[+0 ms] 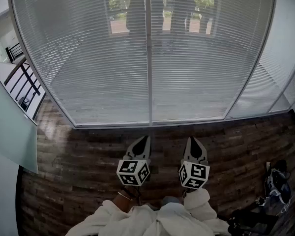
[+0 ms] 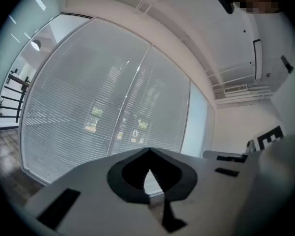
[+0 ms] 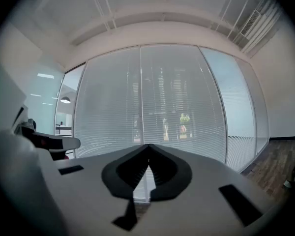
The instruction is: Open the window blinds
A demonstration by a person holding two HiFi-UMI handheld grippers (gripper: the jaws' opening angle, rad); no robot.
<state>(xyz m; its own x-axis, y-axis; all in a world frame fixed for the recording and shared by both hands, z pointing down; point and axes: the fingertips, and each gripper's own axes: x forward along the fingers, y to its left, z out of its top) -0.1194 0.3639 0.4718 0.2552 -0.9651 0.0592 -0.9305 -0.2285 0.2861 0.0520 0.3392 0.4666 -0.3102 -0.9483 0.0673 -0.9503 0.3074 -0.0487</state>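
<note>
Closed white slatted blinds (image 1: 98, 58) cover a wide window wall, split by a thin upright post (image 1: 149, 58). They also fill the left gripper view (image 2: 78, 112) and the right gripper view (image 3: 177, 97). Both grippers are held level, side by side, a short way back from the window's foot. My left gripper (image 1: 143, 140) is shut with its tips together and nothing between them (image 2: 148, 150). My right gripper (image 1: 192, 140) is likewise shut and empty (image 3: 148, 145). Neither touches the blinds.
Dark wood plank floor (image 1: 78, 151) runs up to the window sill. A frosted glass panel (image 1: 10, 127) and a dark railing (image 1: 24, 77) stand at the left. A bag with loose gear (image 1: 275, 183) lies on the floor at the right. A side blind (image 1: 265, 92) angles off right.
</note>
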